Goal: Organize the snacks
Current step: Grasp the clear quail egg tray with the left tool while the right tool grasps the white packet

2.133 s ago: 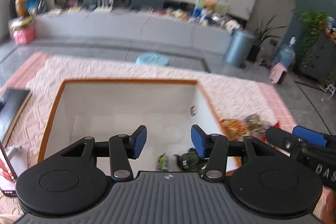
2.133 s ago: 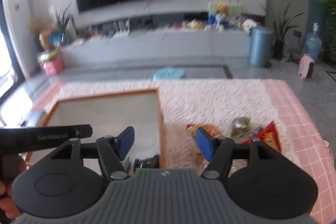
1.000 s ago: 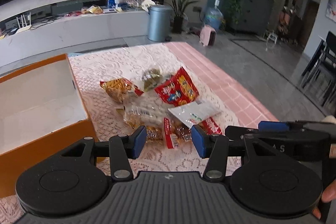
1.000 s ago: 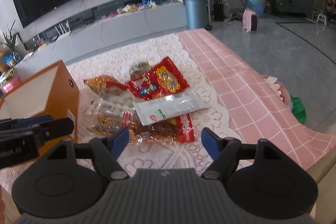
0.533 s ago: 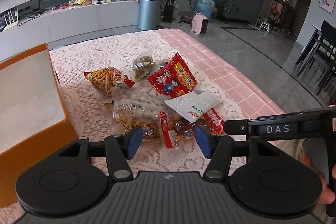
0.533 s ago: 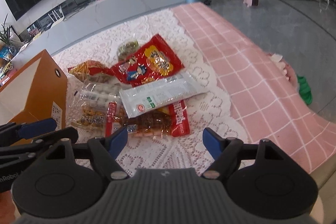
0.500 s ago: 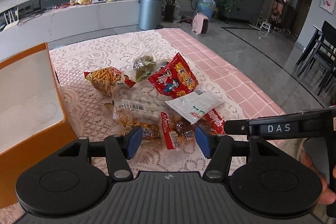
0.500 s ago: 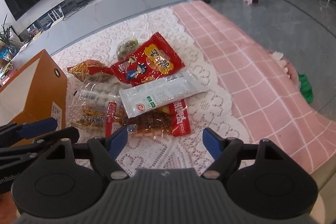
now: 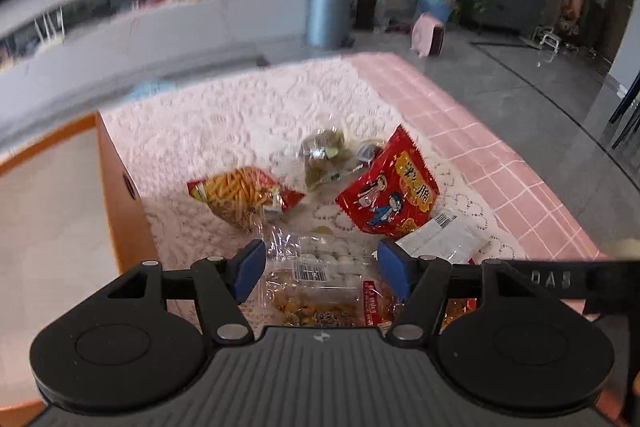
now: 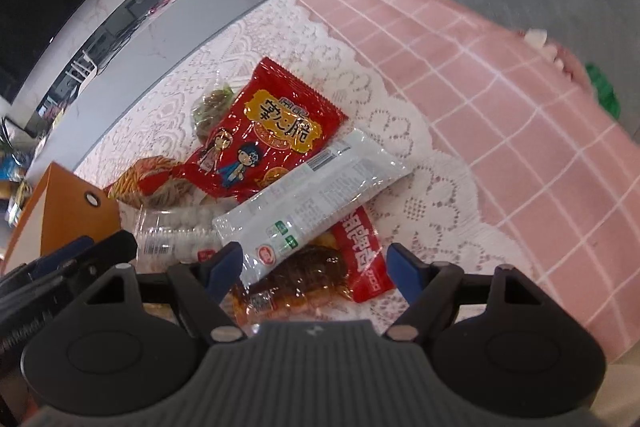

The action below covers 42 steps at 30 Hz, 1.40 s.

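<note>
**A:** Where do the grippers stand?

**B:** The left gripper (image 9: 321, 275) is spread wide, its jaws just having been opening, nothing pinched. Below the gap lies a clear packet of pale round sweets (image 9: 320, 261) on top of a packet of brownish nuts (image 9: 316, 307). The right gripper (image 10: 310, 273) is spread too and empty, hanging over a dark glossy snack in a clear wrapper (image 10: 304, 281) with a red label (image 10: 366, 259).

**A:** So which step is this?

**B:** I judge it the reach for the next pick. Both tools are tipped down at the heap, neither touching a packet as far as I can tell.

**A:** What else is in the heap?

**B:** A long white packet (image 10: 312, 203) lies slantwise across the red-labelled one. Beyond it is a red bag with cartoon figures (image 10: 264, 135), then a bag of orange sticks (image 9: 240, 197) and a clear bag of something green (image 9: 324, 159), all on the lace cloth (image 9: 224, 131).

**A:** And the container?

**B:** An orange box (image 9: 120, 203) with a white inside stands just left of the heap. What shows of its floor is bare; the rest is out of frame.

**A:** The next move?

**B:** Probably lower each gripper until a packet sits between the pads, close gently since the wrappers are slippery and overlapping, then carry it across to the box.
</note>
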Each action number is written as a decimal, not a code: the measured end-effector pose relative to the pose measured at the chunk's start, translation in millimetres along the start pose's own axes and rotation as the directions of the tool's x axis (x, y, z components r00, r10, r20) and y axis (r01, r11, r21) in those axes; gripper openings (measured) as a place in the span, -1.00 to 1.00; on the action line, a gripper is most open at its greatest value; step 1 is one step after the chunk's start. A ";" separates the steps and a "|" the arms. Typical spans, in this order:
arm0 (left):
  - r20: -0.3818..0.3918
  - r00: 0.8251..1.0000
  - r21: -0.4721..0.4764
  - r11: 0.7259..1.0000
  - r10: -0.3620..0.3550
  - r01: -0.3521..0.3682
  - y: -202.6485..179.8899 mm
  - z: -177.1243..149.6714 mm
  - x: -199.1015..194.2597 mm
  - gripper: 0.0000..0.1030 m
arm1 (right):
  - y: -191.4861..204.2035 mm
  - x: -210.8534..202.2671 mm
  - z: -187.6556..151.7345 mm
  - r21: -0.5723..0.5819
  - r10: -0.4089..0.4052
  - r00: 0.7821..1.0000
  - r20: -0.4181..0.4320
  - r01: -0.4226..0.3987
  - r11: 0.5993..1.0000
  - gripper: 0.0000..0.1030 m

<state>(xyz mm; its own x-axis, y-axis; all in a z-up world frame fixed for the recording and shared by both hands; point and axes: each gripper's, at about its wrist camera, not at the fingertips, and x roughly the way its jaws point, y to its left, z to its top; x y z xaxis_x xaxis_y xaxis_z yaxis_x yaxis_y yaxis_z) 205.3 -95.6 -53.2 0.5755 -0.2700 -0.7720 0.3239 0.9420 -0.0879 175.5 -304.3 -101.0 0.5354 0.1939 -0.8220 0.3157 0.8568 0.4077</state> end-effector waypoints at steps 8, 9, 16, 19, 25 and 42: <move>-0.177 0.983 0.004 0.999 0.046 -0.046 5.2 18.7 41.3 0.46 | -3.6 26.0 10.3 0.064 0.045 0.998 -0.040 -0.043 0.997 0.49; -0.190 0.981 -0.005 0.999 0.042 -0.044 6.5 19.0 45.3 0.46 | -3.1 28.2 11.8 0.064 0.051 0.998 -0.037 -0.048 0.997 0.49; -0.206 0.977 -0.023 0.998 0.056 -0.062 10.1 15.6 62.7 0.47 | 9.4 39.6 11.4 -0.025 0.058 0.998 -0.021 -0.059 0.998 0.47; -0.201 0.979 -0.031 0.998 0.043 -0.051 10.4 15.6 63.7 0.47 | 9.5 39.5 10.3 -0.032 0.056 0.998 -0.002 -0.056 0.998 0.34; -0.179 0.983 0.008 0.999 0.045 -0.045 3.3 11.3 65.5 0.47 | 4.4 38.4 8.9 -0.007 0.049 0.999 0.013 -0.049 0.999 -0.26; -0.078 0.991 -0.040 0.993 -0.111 0.108 6.0 8.5 24.9 -0.60 | 15.3 -14.0 -9.2 -0.140 0.169 0.965 0.199 -0.142 0.980 -0.91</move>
<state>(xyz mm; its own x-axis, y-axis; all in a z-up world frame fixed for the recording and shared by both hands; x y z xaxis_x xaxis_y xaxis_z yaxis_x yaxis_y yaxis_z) 228.0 -98.5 -67.6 0.4760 -0.3562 -0.8041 0.3540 0.9145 -0.1956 165.6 -289.6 -86.9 0.7261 0.2366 -0.6456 0.1234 0.8789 0.4608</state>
